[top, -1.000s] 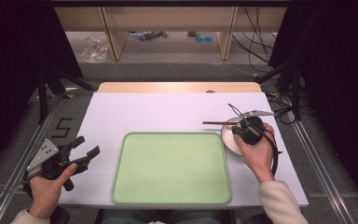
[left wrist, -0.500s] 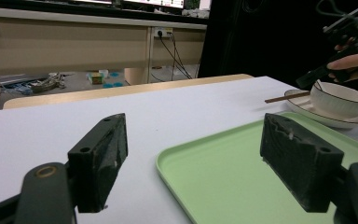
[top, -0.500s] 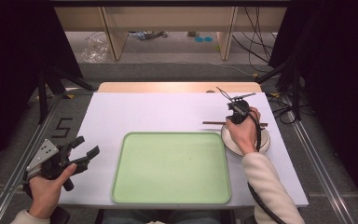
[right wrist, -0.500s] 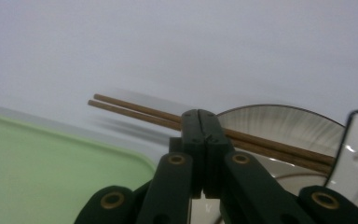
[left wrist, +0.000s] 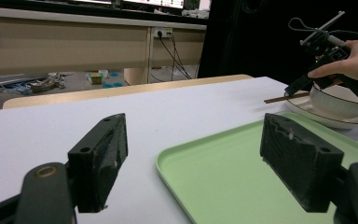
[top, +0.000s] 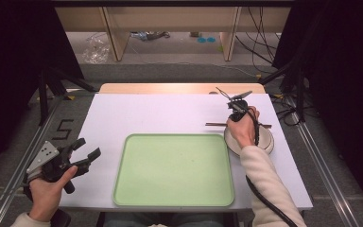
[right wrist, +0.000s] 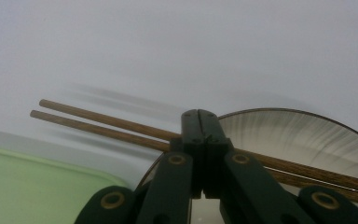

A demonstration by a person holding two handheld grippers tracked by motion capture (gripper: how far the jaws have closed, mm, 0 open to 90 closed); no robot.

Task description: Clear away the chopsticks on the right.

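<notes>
Two brown chopsticks [top: 215,124] [left wrist: 279,98] [right wrist: 102,119] lie across a white bowl [left wrist: 338,100] that stands on a white plate [top: 266,142] at the right of the white table. My right gripper [top: 231,122] [left wrist: 292,88] [right wrist: 199,114] is shut and its tips hang just over the chopsticks at the bowl's left rim. No stick shows between its jaws. At the table's near left edge a hand holds my left gripper [top: 89,147] [left wrist: 193,140], open and with nothing between its pads. A pale green tray [top: 170,170] [left wrist: 214,172] lies between the two grippers.
The white sheet [top: 160,113] covers the table, with a wooden strip [top: 179,88] along its far edge. A black cable [top: 264,201] trails under the right forearm. Dark stands and cables crowd the floor on both sides.
The right hand has moved from over the plate toward the far side and a little left, down to the chopsticks. The left hand and its gripper have stayed put.
</notes>
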